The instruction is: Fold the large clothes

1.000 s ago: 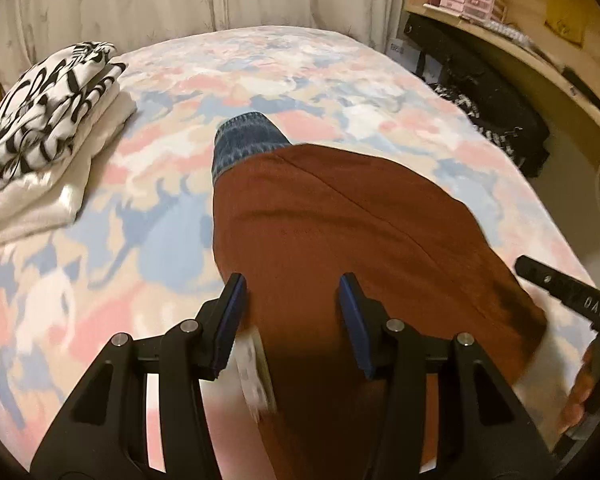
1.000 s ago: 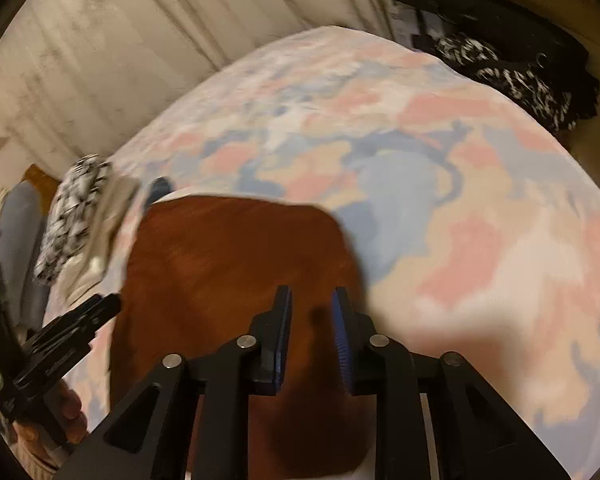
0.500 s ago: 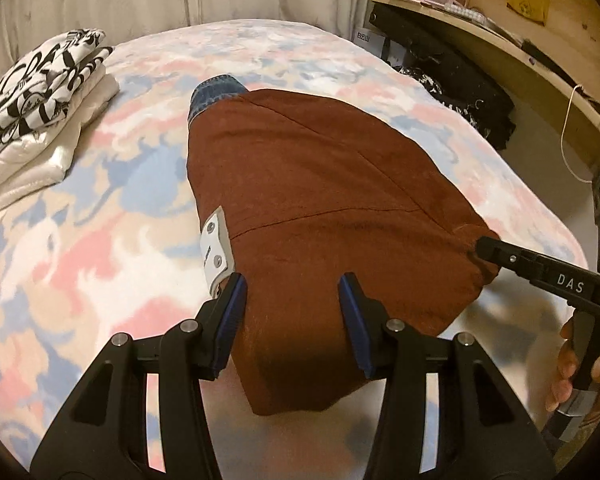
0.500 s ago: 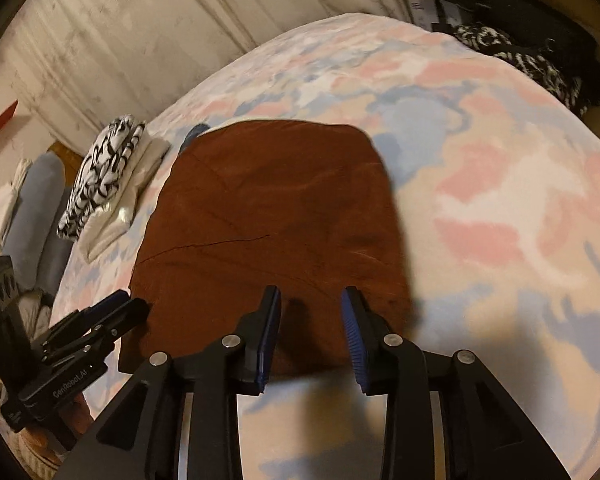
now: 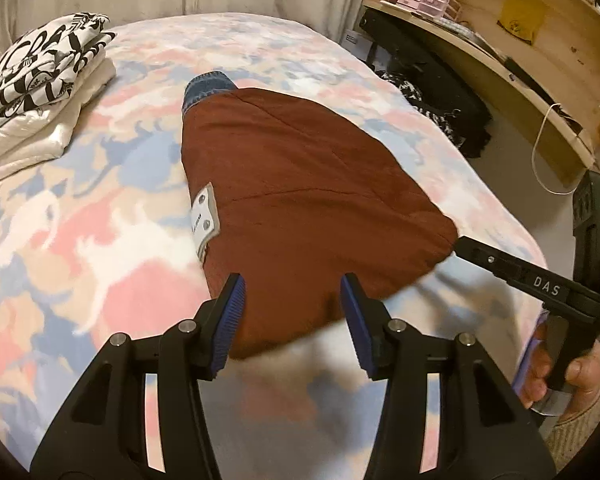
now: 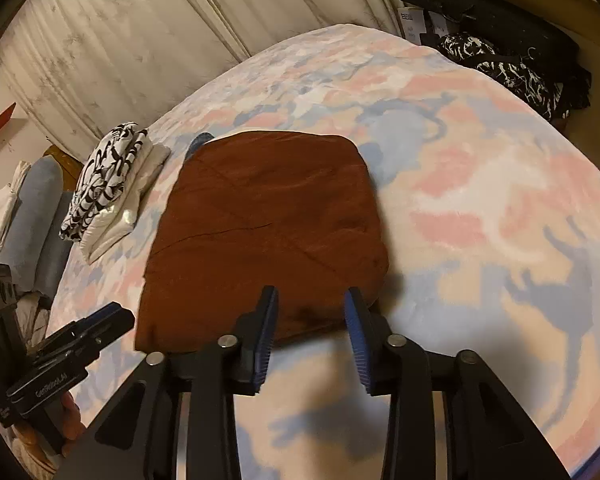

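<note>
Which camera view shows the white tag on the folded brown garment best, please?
The left wrist view: the white tag sits unobstructed at the left edge of the brown garment, its two rivets visible. The right wrist view shows the garment's top face, but no tag.

We take the rust-brown folded garment (image 5: 308, 200) as the landmark. The left wrist view looks forward and down from close above its near left corner, along the left gripper (image 5: 292, 320), toward the curtain behind the bed (image 5: 80, 240). The right wrist view looks from close above its near right edge, along the right gripper (image 6: 310, 336), angled leftward. Both views share the garment, the bed and the folded pile (image 5: 40, 92) beyond its left side.
</note>
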`<state>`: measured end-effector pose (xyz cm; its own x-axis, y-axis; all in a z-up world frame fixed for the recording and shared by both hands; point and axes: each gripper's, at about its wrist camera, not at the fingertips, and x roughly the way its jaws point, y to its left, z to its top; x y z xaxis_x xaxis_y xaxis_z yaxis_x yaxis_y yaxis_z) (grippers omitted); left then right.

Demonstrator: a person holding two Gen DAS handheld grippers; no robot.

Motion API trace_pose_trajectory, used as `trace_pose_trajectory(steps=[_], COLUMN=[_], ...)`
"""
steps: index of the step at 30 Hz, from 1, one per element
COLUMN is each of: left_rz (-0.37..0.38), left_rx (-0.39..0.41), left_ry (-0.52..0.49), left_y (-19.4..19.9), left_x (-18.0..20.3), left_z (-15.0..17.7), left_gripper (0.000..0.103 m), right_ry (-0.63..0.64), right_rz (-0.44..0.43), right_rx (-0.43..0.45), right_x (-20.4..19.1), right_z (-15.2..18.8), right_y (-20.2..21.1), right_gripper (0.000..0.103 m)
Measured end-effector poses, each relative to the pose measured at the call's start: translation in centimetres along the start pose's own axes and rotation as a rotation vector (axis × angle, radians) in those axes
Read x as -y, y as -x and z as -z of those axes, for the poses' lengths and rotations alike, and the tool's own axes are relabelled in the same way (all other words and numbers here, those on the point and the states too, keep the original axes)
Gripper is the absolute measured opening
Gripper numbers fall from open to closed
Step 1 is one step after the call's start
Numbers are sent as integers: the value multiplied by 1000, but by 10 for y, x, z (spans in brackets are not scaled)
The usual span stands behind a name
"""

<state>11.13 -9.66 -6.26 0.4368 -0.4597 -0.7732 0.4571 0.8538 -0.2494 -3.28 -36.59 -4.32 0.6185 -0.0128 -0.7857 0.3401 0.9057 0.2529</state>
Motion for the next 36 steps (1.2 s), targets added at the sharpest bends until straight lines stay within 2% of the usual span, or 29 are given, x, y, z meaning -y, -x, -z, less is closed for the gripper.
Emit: trace_pose_trajectory(steps=[5, 9, 11, 14, 17, 18, 19, 21, 22, 29, 33, 36], left_rz=[22, -18, -43, -24, 27, 45, 74, 148, 184, 214, 214, 224], left_rx=[-1, 18, 25, 6, -6, -18, -34, -70, -88, -163, -210, -210], left_ry=[26, -11, -23, 6, 54, 78, 101, 155, 177, 260, 295, 305], left_y=[22, 39, 47, 53, 51, 48, 42, 27, 18, -44, -78, -92], left_x=[-1, 3, 4, -5, -20, -26, -32, -43, -48, -68, -77, -78], left_z=[2, 1, -2, -10, -20, -24, -28, -33, -36, -43, -41, -40], left_gripper=[52, 52, 52, 52, 53, 58, 69, 78, 78, 78, 78, 85], right_ry=[24, 65, 86, 122, 134, 134, 132, 122, 107, -45, -119, -148], right_rz=[-12, -15, -12, 1, -1, -11, -16, -22, -35, -146, -233, -293], right_rx=[20, 32, 32, 29, 4, -11, -31, -69, -94, -255, -323, -367], right_x=[-19, -36, -45, -55, -58, -56, -51, -40, -32, 34, 62, 75], right_z=[5, 0, -6, -20, -39, -45, -52, -65, -70, -85, -83, -79], right_y=[34, 63, 76, 90, 92, 90, 85, 70, 61, -21, -59, -82], right_gripper=[52, 62, 71, 79, 82, 82, 82, 82, 82, 81, 74, 70])
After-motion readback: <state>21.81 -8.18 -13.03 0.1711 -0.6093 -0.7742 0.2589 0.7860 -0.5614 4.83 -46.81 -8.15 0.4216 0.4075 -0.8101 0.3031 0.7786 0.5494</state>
